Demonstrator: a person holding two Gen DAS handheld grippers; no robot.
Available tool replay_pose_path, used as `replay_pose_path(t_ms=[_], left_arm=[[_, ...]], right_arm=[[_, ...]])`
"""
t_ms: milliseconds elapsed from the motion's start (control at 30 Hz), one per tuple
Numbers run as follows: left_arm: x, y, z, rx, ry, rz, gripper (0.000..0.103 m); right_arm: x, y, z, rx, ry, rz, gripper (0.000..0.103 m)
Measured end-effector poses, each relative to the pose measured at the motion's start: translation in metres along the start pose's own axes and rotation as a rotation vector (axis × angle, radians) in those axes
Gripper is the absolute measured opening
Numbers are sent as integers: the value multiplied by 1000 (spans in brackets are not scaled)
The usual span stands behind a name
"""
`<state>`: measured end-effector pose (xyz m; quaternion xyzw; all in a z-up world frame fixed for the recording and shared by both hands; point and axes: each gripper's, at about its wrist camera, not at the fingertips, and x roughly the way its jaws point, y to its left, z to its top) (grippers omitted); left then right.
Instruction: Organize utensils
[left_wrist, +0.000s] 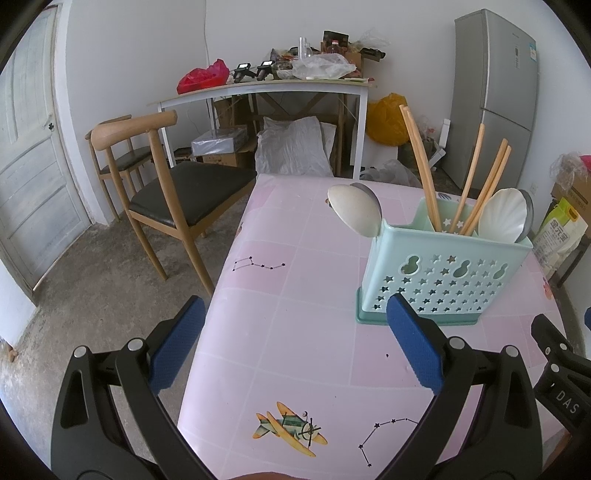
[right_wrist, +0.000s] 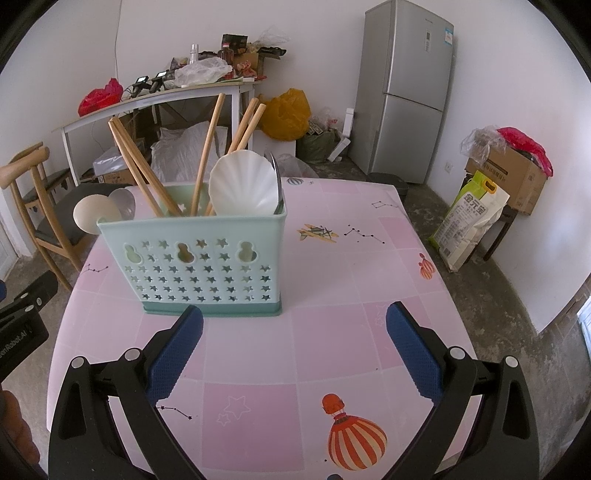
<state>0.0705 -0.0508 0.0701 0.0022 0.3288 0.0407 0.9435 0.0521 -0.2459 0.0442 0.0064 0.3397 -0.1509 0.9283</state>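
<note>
Utensil holder (right_wrist: 212, 264) stands upright near the surface's (right_wrist: 332, 332) far left part, chopsticks (right_wrist: 207, 155) and spoons (right_wrist: 245, 186) already in it, handles down. Right hand-held gripper (right_wrist: 293, 349) is wide open and empty, holder ahead and slightly left, nearer than from the left hand-held gripper (left_wrist: 295, 345), also open and empty, holder ahead-right. No loose utensils visible on the surface, so task looks about done.

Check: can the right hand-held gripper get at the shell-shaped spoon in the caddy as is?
Probably yes. The right hand-held gripper is open, with bare table up to the caddy; the shell-shaped spoon sticks up above the rim, chopsticks crowding its left side.
</note>
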Motion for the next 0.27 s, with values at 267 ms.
replay_pose_path(t_ms=[267], left_arm=[[-3, -3, -4, 0, 2, -3, 95]], right_arm=[[0, 2, 0, 1, 0, 2, 97]])
